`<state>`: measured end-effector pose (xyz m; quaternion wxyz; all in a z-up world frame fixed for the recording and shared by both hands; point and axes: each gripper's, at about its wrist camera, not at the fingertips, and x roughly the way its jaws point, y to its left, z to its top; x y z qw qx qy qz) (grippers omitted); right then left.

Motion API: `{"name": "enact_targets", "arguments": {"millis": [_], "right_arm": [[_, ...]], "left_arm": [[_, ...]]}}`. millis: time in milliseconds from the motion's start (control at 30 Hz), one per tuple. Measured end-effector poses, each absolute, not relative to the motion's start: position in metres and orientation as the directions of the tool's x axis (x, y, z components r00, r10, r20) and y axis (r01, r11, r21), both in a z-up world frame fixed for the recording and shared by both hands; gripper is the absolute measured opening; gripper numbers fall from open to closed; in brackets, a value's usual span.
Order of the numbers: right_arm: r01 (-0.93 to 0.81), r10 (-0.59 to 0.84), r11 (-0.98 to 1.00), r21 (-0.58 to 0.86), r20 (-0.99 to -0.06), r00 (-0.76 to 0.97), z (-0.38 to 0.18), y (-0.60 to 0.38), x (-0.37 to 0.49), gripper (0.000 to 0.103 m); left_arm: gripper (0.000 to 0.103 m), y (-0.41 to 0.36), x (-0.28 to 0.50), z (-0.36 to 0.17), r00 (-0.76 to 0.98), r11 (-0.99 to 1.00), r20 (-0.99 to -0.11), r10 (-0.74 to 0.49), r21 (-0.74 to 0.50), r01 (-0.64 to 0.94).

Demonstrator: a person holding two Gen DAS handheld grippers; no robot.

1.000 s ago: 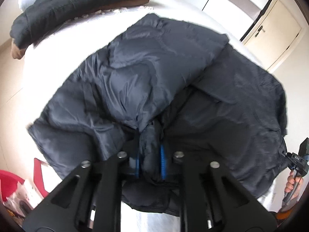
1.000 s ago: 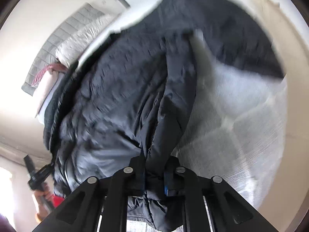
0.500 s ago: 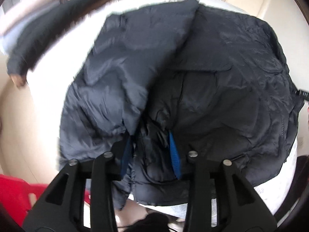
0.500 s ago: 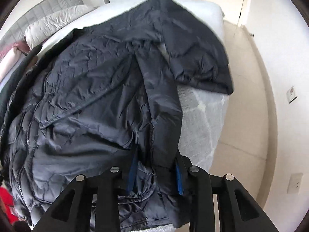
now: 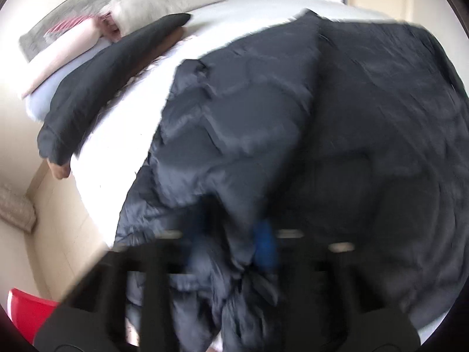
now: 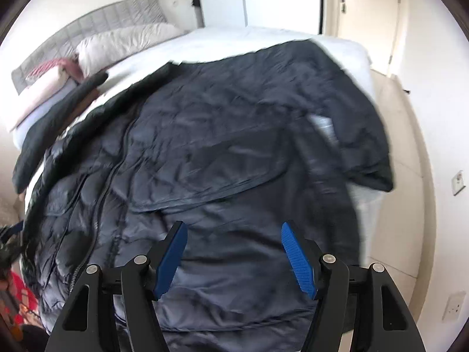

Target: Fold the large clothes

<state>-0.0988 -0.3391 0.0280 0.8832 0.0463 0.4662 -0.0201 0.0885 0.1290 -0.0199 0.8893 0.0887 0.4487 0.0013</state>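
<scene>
my left gripper (image 5: 231, 252) closing on jacket (image 6: 234, 161) hem bunch; my right gripper (image 6: 234, 252) opening, empty. risk: one-sided pull drags jacket off bed (image 6: 263, 38), fold skews.

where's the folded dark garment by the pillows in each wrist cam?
Left wrist: the folded dark garment lies upper left, running diagonally down to the bed's edge.
Right wrist: the same garment is at the left edge, largely hidden behind the black puffer jacket.
Shared landmark: the cream pillow near the headboard.
</scene>
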Motion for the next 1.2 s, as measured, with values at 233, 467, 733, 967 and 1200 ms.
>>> {"name": "enact_targets", "arguments": {"millis": [233, 467, 733, 967, 1200], "right_arm": [[0.066, -0.078, 0.997, -0.049, -0.814, 0.575, 0.012, -0.314, -0.095, 0.068], [0.116, -0.094, 0.993, -0.031, -0.800, 0.593, 0.004, -0.315, -0.068, 0.068], [0.124, -0.134, 0.990, -0.071, -0.768, 0.626, 0.002, -0.311, -0.046, 0.068], [0.089, -0.163, 0.986, -0.138, -0.755, 0.635, -0.007, -0.303, -0.024, 0.068], [0.107, -0.181, 0.983, -0.147, -0.742, 0.646, -0.004, -0.308, -0.027, 0.069]], "left_arm": [[0.003, 0.156, 0.139, 0.062, 0.715, 0.968, -0.655, 0.245, 0.210, -0.139], [0.003, 0.196, 0.217, 0.123, 0.696, 0.905, -0.579, 0.424, 0.280, -0.319], [0.003, 0.237, 0.316, 0.120, 0.622, 0.827, -0.548, 0.560, 0.332, -0.453], [0.020, 0.264, 0.377, 0.082, 0.506, 0.741, -0.550, 0.665, 0.397, -0.542], [0.069, 0.241, 0.373, 0.048, 0.532, 0.767, -0.553, 0.641, 0.438, -0.468]]}}
